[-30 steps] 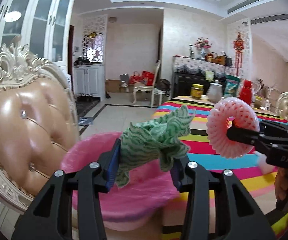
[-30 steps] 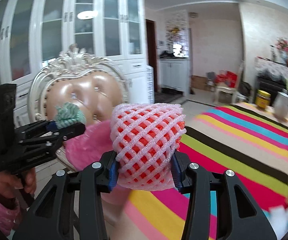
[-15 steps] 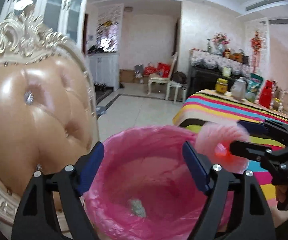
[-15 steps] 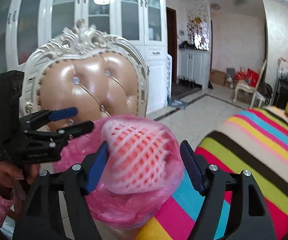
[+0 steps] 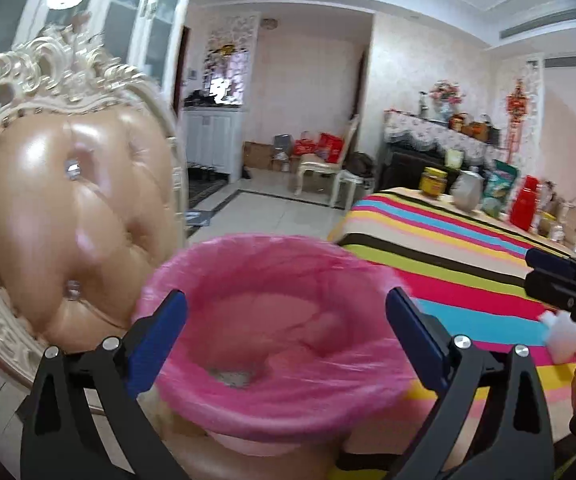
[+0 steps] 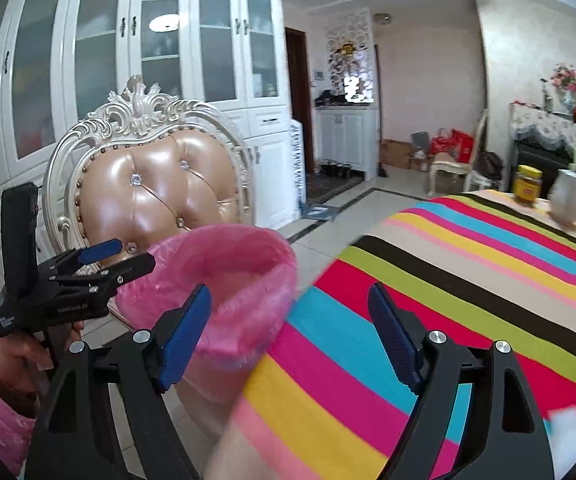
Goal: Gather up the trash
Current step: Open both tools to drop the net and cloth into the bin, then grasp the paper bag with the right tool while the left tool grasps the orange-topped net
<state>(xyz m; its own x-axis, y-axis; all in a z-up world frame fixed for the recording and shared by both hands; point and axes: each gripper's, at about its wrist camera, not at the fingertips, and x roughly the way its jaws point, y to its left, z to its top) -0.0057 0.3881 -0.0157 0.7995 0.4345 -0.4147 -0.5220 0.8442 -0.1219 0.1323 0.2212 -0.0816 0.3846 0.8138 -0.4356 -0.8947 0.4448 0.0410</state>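
Observation:
A bin lined with a pink bag (image 5: 272,280) stands beside the striped table; it also shows in the right wrist view (image 6: 244,256). Pale trash lies blurred at its bottom (image 5: 234,376). My left gripper (image 5: 286,332) is open and empty, just above the bin's near rim. My right gripper (image 6: 289,332) is open and empty, over the table's corner next to the bin. A white crumpled scrap (image 5: 563,338) lies on the table by the right gripper, seen in the left wrist view.
A tufted tan chair with a carved white frame (image 5: 60,216) stands right behind the bin. The table wears a striped cloth (image 6: 467,280). A yellow jar (image 6: 527,190), a grey jug (image 6: 565,196) and a red container (image 5: 527,204) stand at its far end.
The left gripper opened and dropped the green cloth into the bin. The right gripper opened and released the pink foam net into the bin. Both grippers then drew back slightly.

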